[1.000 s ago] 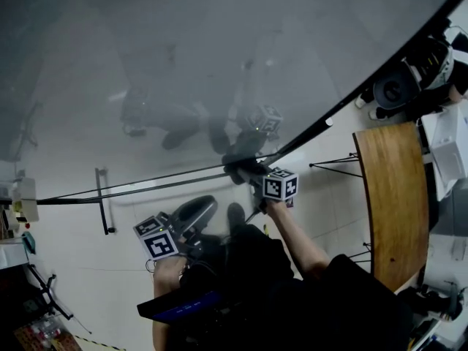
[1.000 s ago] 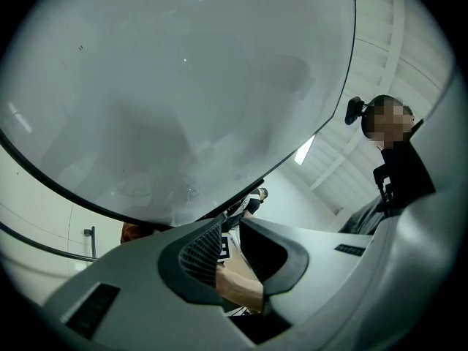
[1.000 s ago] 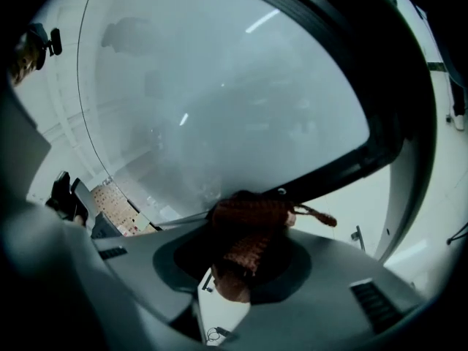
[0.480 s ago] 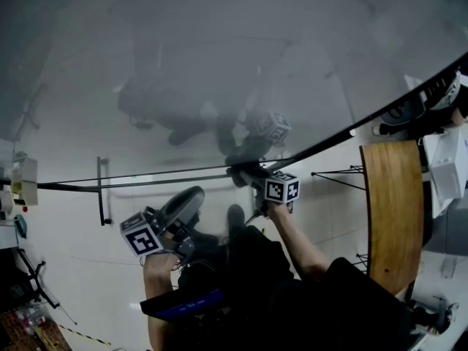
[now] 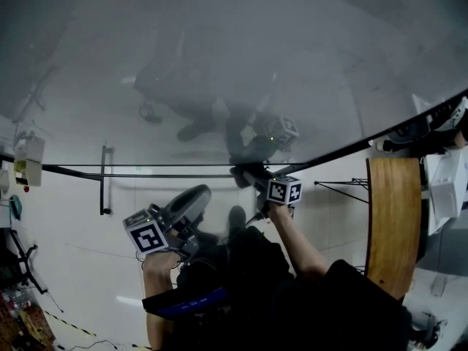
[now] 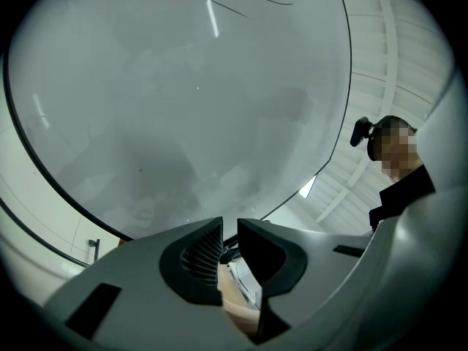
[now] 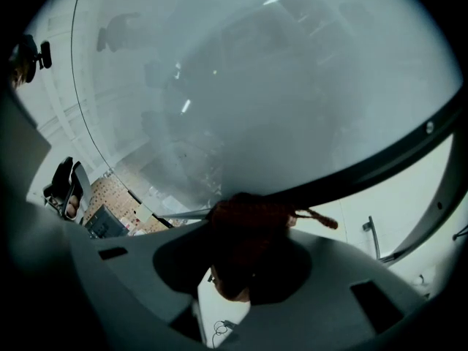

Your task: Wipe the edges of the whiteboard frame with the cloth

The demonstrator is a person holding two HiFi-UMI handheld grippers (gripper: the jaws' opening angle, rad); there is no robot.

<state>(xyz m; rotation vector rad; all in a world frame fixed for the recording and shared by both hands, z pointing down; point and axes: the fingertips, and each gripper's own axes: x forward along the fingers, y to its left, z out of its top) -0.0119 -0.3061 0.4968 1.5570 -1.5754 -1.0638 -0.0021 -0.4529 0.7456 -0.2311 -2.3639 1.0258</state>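
Observation:
The whiteboard fills the upper head view, and its black frame runs along the bottom edge. My right gripper is shut on a dark reddish cloth, which it presses against the frame at the middle of that lower edge. A frayed end of the cloth sticks out to the right. My left gripper hangs lower and to the left, off the board. Its jaws stand together with only a thin slit between them and hold nothing.
A wooden tabletop stands on edge at the right. A black handle bar is fixed to the white wall under the board, with small wall boxes at the far left. The person's dark sleeves and body fill the lower middle.
The head camera has tilted, so the frame's bottom edge looks more level. The right gripper stays on the frame with the cloth, shifted slightly right. The left gripper has barely moved.

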